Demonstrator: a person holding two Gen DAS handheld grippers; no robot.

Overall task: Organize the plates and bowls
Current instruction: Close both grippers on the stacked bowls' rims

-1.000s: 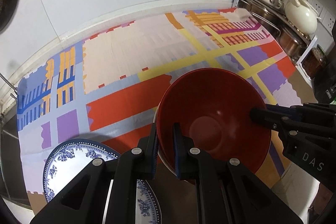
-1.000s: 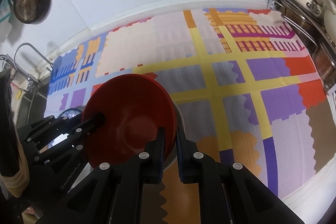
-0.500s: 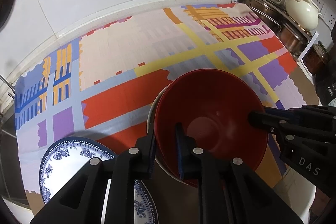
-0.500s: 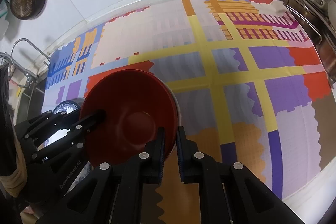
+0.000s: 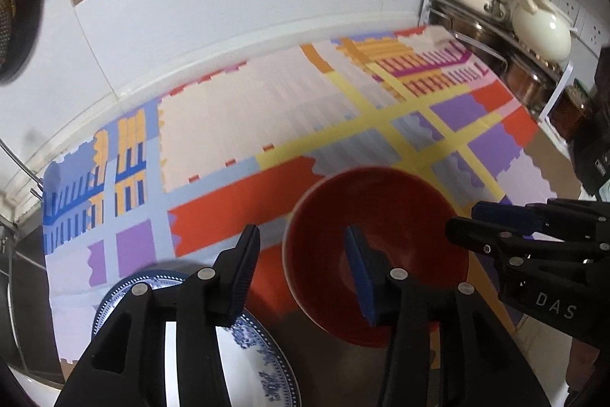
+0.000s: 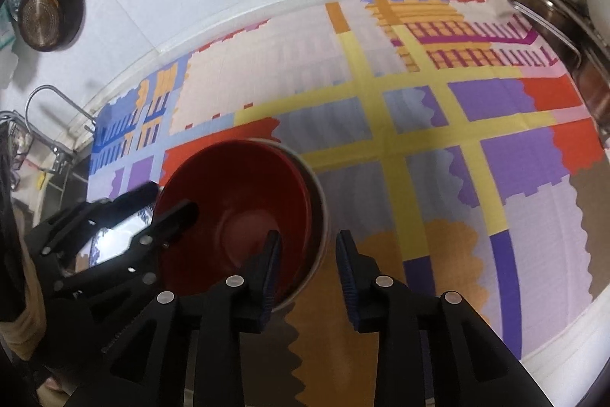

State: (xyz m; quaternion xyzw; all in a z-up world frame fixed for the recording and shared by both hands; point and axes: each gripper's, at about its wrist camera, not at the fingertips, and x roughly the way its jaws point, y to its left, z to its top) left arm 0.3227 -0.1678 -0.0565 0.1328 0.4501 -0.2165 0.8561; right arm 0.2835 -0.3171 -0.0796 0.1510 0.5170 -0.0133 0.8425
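The red bowl [image 5: 377, 254] is sitting low and right of centre in the left wrist view, on the patterned cloth [image 5: 267, 109] that is covering the counter. In the right wrist view the same red bowl [image 6: 240, 212] is lying in the lower left, nested inside a white bowl [image 6: 318, 216] whose pale rim is showing along its right side.

The left gripper [image 5: 301, 269] is reaching up from the bottom edge of its view, and its jaws have just been opening. They are now standing apart with the bowl's left rim between them: one finger is outside the bowl over the cloth, the other is hanging over the bowl's inside, and neither pad is pressing on the rim.

The right gripper [image 6: 309, 269] is coming up from the bottom of its own view, and its jaws have likewise just been opening. They are straddling the right-hand rims of the two stacked bowls, the left finger over the red inside and the right finger out over the orange patch of cloth, with a clear gap on both sides.

Each gripper is also showing in the other's view: the right gripper [image 5: 492, 224] at the right edge, and the left gripper [image 6: 167, 205] at the lower left.

A blue-and-white plate [image 5: 263, 365] is lying in the lower left of the left wrist view, partly under the gripper's fingers and just beside the bowls. Cream pots [image 5: 541, 33] are standing on a metal rack in the upper right corner.
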